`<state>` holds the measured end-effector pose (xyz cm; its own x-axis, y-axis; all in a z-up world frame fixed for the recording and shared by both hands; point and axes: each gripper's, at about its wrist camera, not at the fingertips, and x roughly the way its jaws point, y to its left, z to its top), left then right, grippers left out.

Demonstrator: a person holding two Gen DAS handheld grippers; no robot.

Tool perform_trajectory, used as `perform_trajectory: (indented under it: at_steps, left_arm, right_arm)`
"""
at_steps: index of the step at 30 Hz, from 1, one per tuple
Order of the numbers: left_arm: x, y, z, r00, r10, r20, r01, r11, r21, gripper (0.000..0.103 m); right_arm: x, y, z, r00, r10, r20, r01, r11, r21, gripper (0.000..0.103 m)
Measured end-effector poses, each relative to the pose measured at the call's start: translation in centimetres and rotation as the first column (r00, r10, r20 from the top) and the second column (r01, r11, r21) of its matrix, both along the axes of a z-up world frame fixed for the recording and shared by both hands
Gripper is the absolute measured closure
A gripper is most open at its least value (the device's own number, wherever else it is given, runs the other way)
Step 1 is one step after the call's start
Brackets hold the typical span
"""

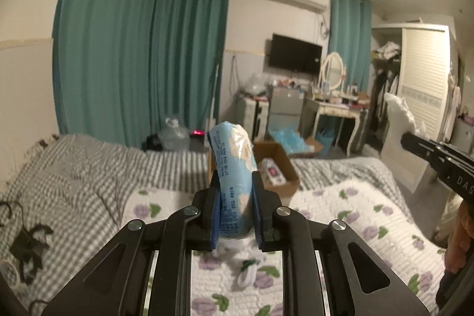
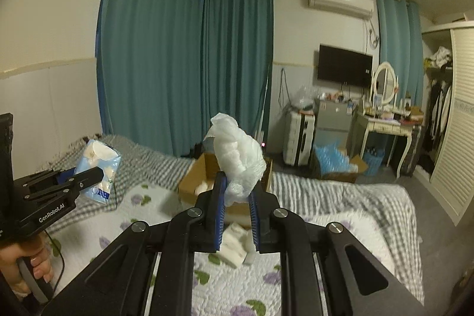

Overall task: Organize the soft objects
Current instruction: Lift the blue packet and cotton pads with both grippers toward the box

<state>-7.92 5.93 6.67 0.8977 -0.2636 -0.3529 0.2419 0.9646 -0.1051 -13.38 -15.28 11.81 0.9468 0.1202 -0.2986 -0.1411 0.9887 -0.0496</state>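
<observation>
The left hand-held gripper (image 1: 235, 219) pinches a blue tissue pack (image 1: 234, 168) above the bed (image 1: 355, 206). The right hand-held gripper (image 2: 237, 215) pinches a white plastic bag (image 2: 237, 153) above the bed, before the cardboard box (image 2: 192, 182).

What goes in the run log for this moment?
left gripper: shut on blue tissue pack | right gripper: shut on white bag | cardboard box: ahead on bed

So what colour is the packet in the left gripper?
Light blue with white patches, clearest in the left wrist view: tissue packet.
</observation>
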Motion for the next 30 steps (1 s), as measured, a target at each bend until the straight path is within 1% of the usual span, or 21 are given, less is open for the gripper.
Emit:
perform_trajectory:
  at_steps: [8, 16, 25, 30]
  left_arm:
    - [0.2, -0.9, 3.7, 0.995, -0.020, 0.097, 0.018, 1.000, 0.014, 0.086]
    - [2.3, -1.5, 5.9, 0.987, -0.033, 0.160, 0.030, 0.999, 0.017, 0.086]
    - [6.7, -2.0, 6.2, 0.985, -0.041, 0.167, 0.038, 0.999, 0.019, 0.086]
    - [9.7, -2.1, 5.5, 0.987, -0.034, 0.159, 0.031, 0.999, 0.022, 0.086]
  right_arm:
    - [-0.2, 0.6, 3.8, 0.995, 0.026, 0.092, -0.024, 0.999, -0.028, 0.089]
    - [2.1, 1.4, 4.7, 0.991, 0.053, 0.122, -0.048, 0.998, -0.044, 0.089]
    - [7.0, 1.9, 4.7, 0.989, 0.059, 0.136, -0.052, 0.997, -0.057, 0.089]
    - [10.4, 1.9, 3.9, 0.990, 0.067, 0.124, -0.059, 0.996, -0.067, 0.089]
